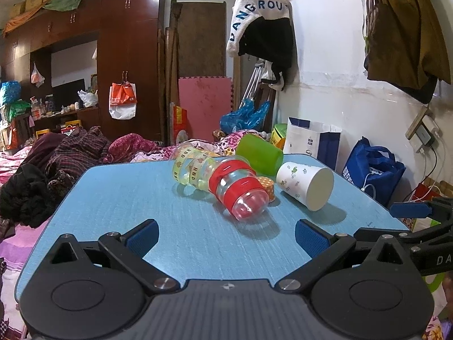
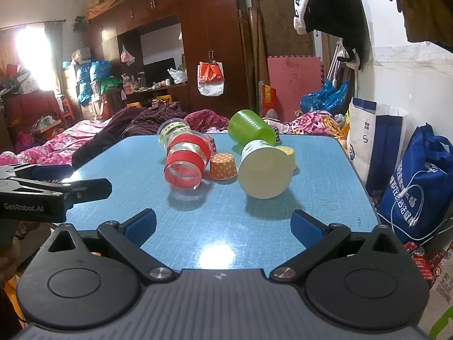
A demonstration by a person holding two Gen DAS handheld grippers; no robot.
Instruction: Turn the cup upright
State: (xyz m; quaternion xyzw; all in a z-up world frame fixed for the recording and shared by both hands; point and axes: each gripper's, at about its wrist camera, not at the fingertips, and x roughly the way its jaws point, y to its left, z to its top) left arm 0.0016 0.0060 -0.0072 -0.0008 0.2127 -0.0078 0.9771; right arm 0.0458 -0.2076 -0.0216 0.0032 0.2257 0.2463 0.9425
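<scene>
Both my tools wide apart, empty: left gripper (image 1: 225, 233), right gripper (image 2: 223, 226).

Paper cup (image 2: 264, 168) on side on blue table (image 2: 325, 198), base toward me; red-banded clear cup (image 2: 187, 160) lies to its left.

Judge paper cup light, thin-walled, crushable. I'd pinch mid-wall gently, then tip.

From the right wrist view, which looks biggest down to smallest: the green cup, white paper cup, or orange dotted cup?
1. White paper cup, though it lies nearest.
2. Green cup, partly hidden and farther back, so unsure.
3. Orange dotted cup, clearly smallest.
</scene>
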